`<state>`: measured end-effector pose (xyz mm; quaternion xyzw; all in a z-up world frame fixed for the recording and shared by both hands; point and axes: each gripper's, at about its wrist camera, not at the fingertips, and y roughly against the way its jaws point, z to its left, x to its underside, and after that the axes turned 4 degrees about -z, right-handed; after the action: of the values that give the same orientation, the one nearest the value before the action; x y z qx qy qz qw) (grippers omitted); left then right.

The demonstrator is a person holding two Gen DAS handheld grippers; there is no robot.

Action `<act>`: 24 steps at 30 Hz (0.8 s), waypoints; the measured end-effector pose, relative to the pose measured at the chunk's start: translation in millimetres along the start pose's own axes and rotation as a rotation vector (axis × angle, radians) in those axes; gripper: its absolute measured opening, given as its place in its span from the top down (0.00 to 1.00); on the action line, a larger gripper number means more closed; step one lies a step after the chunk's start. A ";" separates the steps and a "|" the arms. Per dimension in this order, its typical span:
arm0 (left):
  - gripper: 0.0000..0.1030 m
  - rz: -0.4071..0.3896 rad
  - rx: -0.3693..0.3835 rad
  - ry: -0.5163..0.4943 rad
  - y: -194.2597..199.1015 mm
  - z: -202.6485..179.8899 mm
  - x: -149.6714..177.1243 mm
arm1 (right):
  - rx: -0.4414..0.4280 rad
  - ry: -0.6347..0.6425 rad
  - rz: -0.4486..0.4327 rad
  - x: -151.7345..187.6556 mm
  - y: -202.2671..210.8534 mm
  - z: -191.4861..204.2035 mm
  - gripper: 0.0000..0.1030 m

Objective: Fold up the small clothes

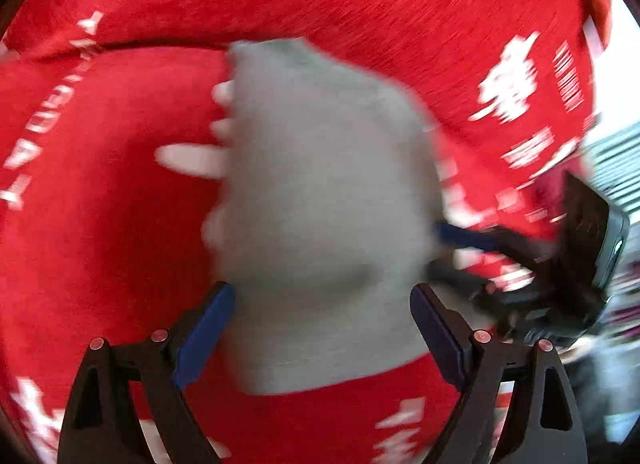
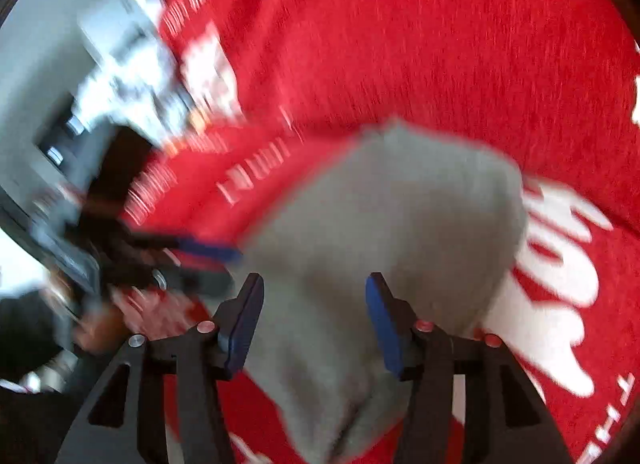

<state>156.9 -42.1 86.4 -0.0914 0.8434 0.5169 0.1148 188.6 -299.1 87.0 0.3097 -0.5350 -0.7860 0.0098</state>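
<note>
A small grey garment (image 1: 320, 192) lies on a red cloth with white lettering (image 1: 100, 232). My left gripper (image 1: 322, 328) is open, its blue pads on either side of the garment's near part. The right gripper (image 1: 452, 236) shows at the garment's right edge in the left wrist view. In the right wrist view the grey garment (image 2: 400, 224) lies bunched between the open fingers of my right gripper (image 2: 314, 324). The left gripper (image 2: 212, 250) shows at the garment's left edge there. Both views are blurred by motion.
The red cloth (image 2: 440, 44) covers nearly the whole surface. Blurred room furniture (image 2: 100, 76) lies beyond its left edge in the right wrist view, and a bright area (image 1: 616, 160) beyond its right edge in the left wrist view.
</note>
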 end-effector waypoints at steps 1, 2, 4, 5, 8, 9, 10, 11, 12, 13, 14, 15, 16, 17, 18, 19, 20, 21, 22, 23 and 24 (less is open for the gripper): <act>0.13 0.021 -0.060 -0.023 -2.5 1.2 3.0 | 0.032 -0.027 0.018 11.1 -2.7 -9.7 0.49; 0.13 0.014 -0.062 -0.034 1.6 3.6 7.3 | 0.015 -0.073 -0.033 21.6 8.3 -19.4 0.49; 0.13 -0.024 -0.052 -0.018 15.4 5.3 11.7 | 0.010 -0.177 -0.058 34.2 27.7 -29.1 0.49; 0.13 -0.048 -0.056 -0.005 23.0 6.6 13.0 | 0.038 -0.198 -0.064 37.3 34.1 -28.8 0.46; 0.13 -0.089 -0.080 -0.012 32.2 4.7 12.2 | 0.084 -0.210 -0.151 49.4 64.8 -8.8 0.45; 0.13 -0.086 -0.110 -0.028 31.8 0.1 13.4 | 0.075 -0.198 -0.187 51.5 73.6 5.1 0.45; 0.13 -0.078 -0.147 -0.042 26.8 -1.1 11.9 | 0.072 -0.183 -0.202 52.2 75.6 14.4 0.44; 0.13 -0.065 -0.193 -0.063 22.5 -1.7 12.4 | 0.065 -0.149 -0.216 53.5 77.6 28.8 0.44; 0.13 -0.060 -0.203 -0.070 18.4 -6.2 11.0 | 0.057 -0.108 -0.224 55.9 77.4 44.8 0.42; 0.13 -0.057 -0.206 -0.071 15.7 -7.0 11.9 | 0.058 -0.089 -0.222 52.7 72.2 56.4 0.41; 0.13 -0.053 -0.201 -0.062 14.0 -6.9 14.7 | 0.058 -0.067 -0.209 53.8 66.5 65.5 0.40; 0.13 -0.048 -0.193 -0.050 14.8 -5.0 15.3 | 0.060 -0.060 -0.182 52.4 58.3 68.7 0.39; 0.13 -0.045 -0.191 -0.049 9.9 -13.7 17.9 | 0.083 -0.062 -0.146 52.3 48.1 67.8 0.39; 0.13 -0.045 -0.189 -0.052 11.3 -15.7 20.7 | 0.152 -0.079 -0.088 57.1 36.0 62.2 0.40; 0.13 -0.049 -0.190 -0.064 15.0 -17.5 22.3 | 0.199 -0.105 -0.048 60.8 28.6 56.0 0.42; 0.13 -0.052 -0.196 -0.073 17.5 -18.8 23.2 | 0.198 -0.139 -0.051 64.6 29.2 50.5 0.42; 0.13 -0.062 -0.211 -0.091 20.3 -22.6 24.1 | 0.165 -0.179 -0.091 65.7 39.6 48.6 0.42; 0.13 -0.069 -0.221 -0.105 21.4 -25.7 24.6 | 0.157 -0.191 -0.104 64.8 45.7 49.7 0.41; 0.13 -0.078 -0.231 -0.117 23.4 -27.9 23.8 | 0.158 -0.193 -0.121 62.0 53.9 53.0 0.41; 0.13 -0.092 -0.242 -0.127 26.5 -29.4 23.2 | 0.165 -0.173 -0.145 57.6 63.3 59.5 0.41; 0.13 -0.104 -0.250 -0.132 27.6 -30.1 21.1 | 0.172 -0.155 -0.163 53.2 68.2 64.6 0.40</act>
<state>126.2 -57.3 117.1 -0.1143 0.7572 0.6161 0.1845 91.9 -292.7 134.7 0.2902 -0.5725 -0.7571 -0.1218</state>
